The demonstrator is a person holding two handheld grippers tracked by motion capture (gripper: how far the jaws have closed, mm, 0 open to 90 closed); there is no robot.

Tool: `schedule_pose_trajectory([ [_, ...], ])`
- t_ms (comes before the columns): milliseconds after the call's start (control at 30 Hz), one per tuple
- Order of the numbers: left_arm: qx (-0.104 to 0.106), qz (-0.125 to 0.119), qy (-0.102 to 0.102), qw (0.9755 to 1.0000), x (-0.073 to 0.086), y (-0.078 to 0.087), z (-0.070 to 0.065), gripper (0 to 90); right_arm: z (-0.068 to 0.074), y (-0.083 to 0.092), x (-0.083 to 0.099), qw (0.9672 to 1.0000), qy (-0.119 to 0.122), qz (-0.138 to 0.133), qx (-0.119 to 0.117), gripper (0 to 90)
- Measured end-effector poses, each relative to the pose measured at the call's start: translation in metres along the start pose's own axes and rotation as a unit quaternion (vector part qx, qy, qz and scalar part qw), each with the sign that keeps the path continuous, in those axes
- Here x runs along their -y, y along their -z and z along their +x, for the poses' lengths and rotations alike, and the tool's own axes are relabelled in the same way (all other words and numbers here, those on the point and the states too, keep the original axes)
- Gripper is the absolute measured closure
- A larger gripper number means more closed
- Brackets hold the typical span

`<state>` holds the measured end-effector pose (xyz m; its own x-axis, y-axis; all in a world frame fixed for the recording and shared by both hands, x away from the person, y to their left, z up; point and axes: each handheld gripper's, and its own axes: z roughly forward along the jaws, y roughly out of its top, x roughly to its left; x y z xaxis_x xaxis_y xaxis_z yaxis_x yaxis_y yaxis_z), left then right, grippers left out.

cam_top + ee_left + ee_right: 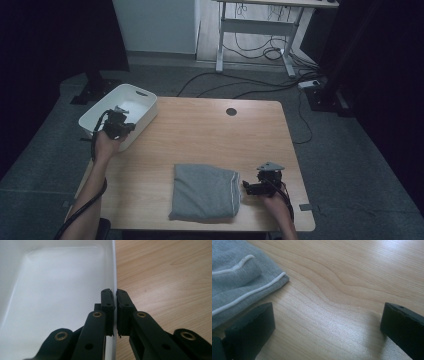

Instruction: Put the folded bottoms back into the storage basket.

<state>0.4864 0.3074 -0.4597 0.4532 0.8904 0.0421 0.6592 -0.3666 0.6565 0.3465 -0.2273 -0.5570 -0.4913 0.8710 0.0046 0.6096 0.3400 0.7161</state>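
- The left claw (pixel 121 120) sits at the upper left of the high view, at the near rim of the white bin (pixel 142 107), which stands on the far left corner of the surface (pixel 200 130).
- In the left gripper view the left claw (pixel 115 293) is pinching the bin's thin right-hand wall (pixel 114 270): one jaw inside the bin, the other outside over the wood, with the wall pressed between the pads.
- No earlier picture is needed to read this: the pads lie flat against the wall on both sides.
- The folded grey garment (pixel 205 192) lies at the lower middle of the high view, near the front edge, well apart from the bin.
- The right claw (pixel 248 187) rests just beside the garment's right edge; in the right gripper view the right claw (pixel 327 322) is spread wide over bare wood, with the garment's white-piped hem (pixel 249 293) at the upper left, touching neither jaw.
- Step in hand, as I judge it: securing the bin by its wall, likely to drag it closer to the garment.
- The next move calls for a steady pull across the surface with the pinch kept firm, since a thin smooth wall may slip or tip the bin.
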Motion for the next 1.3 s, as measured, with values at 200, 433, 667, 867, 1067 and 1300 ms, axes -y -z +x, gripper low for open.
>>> schedule_pose_trajectory([
  [200,0.003,-0.006,0.003,1.0000,0.000,-0.001,-0.005,85.0,0.000,0.000,0.000,1.0000,0.000,0.000,0.000,0.0],
  [433,0.011,-0.010,-0.007,0.9999,-0.001,-0.003,-0.016,85.0,0.000,0.000,0.000,1.0000,0.000,0.000,0.000,0.0],
  [667,0.023,-0.014,-0.022,0.9994,-0.003,-0.005,-0.029,85.0,0.000,0.000,0.000,1.0000,0.000,0.000,0.000,0.0],
  [867,0.030,-0.013,-0.035,0.9989,-0.006,-0.006,-0.039,84.8,0.000,0.000,0.000,1.0000,0.000,0.000,0.000,0.0],
  [1067,0.040,-0.011,-0.053,0.9977,-0.011,-0.009,-0.053,84.5,0.000,0.000,0.000,1.0000,0.000,0.000,0.000,0.0],
  [1300,0.053,-0.012,-0.075,0.9957,-0.014,-0.012,-0.071,84.2,0.000,0.000,0.000,1.0000,0.000,0.001,0.000,0.0],
])
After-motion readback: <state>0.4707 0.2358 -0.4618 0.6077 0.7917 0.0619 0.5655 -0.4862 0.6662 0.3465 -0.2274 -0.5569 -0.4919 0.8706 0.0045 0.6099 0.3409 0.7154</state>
